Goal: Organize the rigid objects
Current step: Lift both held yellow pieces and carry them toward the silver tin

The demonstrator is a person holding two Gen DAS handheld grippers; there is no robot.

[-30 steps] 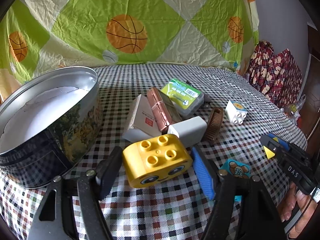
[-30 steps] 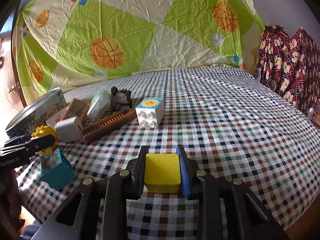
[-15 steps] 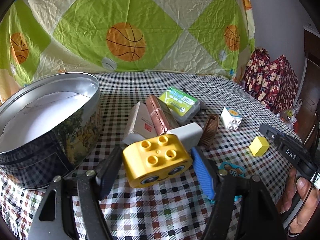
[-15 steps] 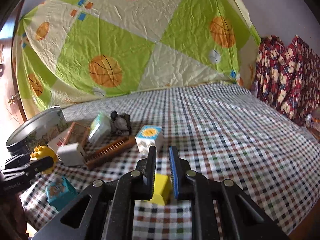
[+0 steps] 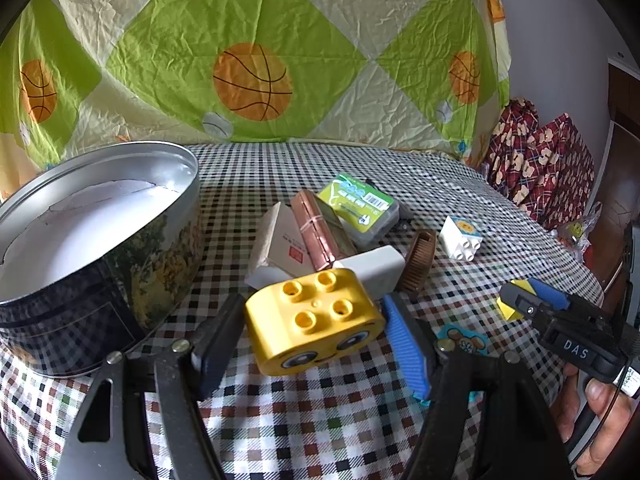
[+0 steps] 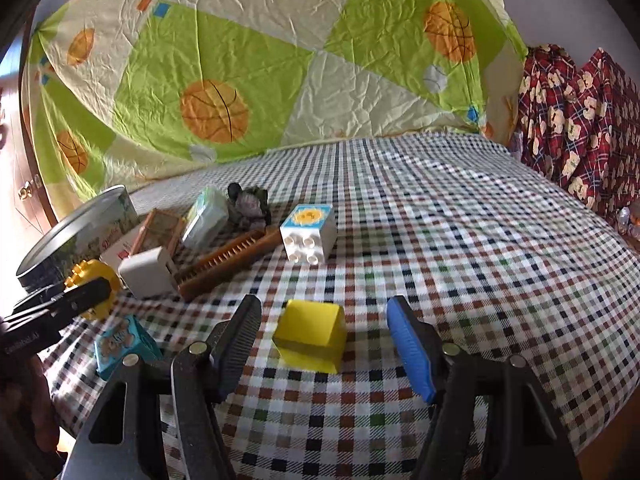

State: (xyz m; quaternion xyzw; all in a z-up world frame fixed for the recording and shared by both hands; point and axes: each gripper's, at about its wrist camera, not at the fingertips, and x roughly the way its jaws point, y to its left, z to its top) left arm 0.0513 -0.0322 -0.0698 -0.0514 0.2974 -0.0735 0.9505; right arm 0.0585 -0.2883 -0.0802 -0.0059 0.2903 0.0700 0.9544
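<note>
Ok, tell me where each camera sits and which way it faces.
Left wrist: on the left tongs, looking down along them at the yellow face brick between them; a hand shows at right.
Right wrist: on the right tongs, opening around the yellow cube.
Shared: white brick, tin.

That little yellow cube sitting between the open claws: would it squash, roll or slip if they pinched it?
The yellow cube looks like a hard, flat-faced block, so it probably would not squash or roll. Its smooth sides might slip a little, though the right claw has ribbed pads. It is small and likely light, so a nudge could slide it across the checked cloth.
</note>
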